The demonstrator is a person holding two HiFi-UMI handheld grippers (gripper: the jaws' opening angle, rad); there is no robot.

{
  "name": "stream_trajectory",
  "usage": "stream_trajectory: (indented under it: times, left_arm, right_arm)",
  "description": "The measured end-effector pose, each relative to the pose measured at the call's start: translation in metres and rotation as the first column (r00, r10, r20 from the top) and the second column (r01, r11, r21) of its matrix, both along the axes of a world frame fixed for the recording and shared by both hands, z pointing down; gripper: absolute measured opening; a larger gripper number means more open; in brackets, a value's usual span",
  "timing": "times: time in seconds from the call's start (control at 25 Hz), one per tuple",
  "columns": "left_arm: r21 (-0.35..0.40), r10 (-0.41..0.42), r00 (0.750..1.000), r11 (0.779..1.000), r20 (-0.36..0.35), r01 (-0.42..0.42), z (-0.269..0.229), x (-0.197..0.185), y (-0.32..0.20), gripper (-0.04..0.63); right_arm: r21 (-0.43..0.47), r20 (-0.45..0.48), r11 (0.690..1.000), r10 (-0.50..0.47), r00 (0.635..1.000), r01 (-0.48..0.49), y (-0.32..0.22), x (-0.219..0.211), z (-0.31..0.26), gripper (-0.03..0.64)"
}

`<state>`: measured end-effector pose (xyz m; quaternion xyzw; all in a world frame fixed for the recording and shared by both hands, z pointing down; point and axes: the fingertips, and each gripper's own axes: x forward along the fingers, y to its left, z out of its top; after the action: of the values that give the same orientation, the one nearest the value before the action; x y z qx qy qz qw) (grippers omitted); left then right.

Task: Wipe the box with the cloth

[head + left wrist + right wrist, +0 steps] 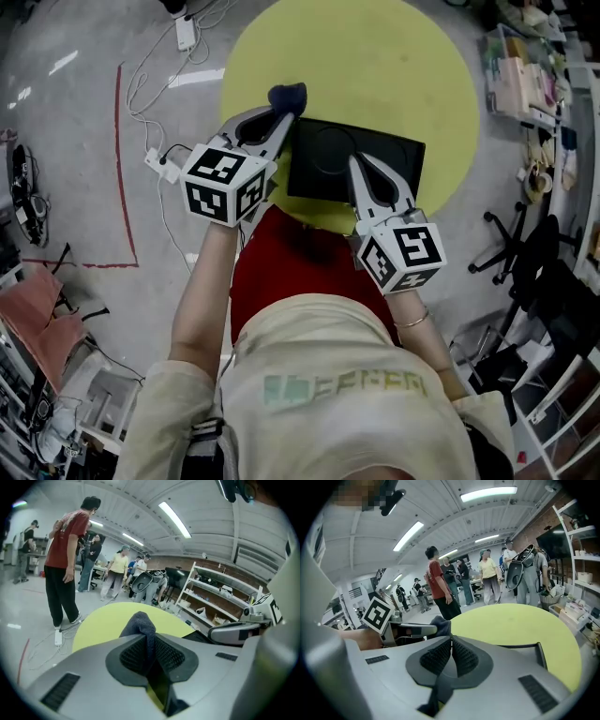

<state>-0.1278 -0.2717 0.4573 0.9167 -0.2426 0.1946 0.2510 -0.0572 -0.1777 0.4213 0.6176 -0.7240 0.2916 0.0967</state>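
Note:
A black box lies on the round yellow table, near its front edge. My left gripper is at the box's far left corner, shut on a dark blue cloth that bunches out past the fingertips. In the left gripper view the cloth stands pinched between the pads. My right gripper rests over the front middle of the box, shut with nothing in it. The right gripper view shows the jaws together, the cloth to the left and the box's rim to the right.
Several people stand beyond the table. Shelves line the right side. On the floor at the left lie cables and a power strip, with a red tape line. An office chair stands at the right.

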Motion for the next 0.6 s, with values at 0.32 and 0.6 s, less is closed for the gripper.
stream_trajectory:
  times: [0.32,0.6]
  left_arm:
    - [-0.040,0.003,0.996,0.999,-0.086,-0.006,0.004,-0.021,0.030,0.061]
    - [-0.059,-0.001,0.994,0.998,-0.111,-0.005,0.005,-0.036,0.068,0.061]
  right_arm:
    - [-0.021,0.000,0.998,-0.051,0.999,0.051,0.012,-0.030,0.011,0.037]
    - [-0.017,0.000,0.998,-0.064,0.998,0.064,0.039,-0.041,0.014,0.038]
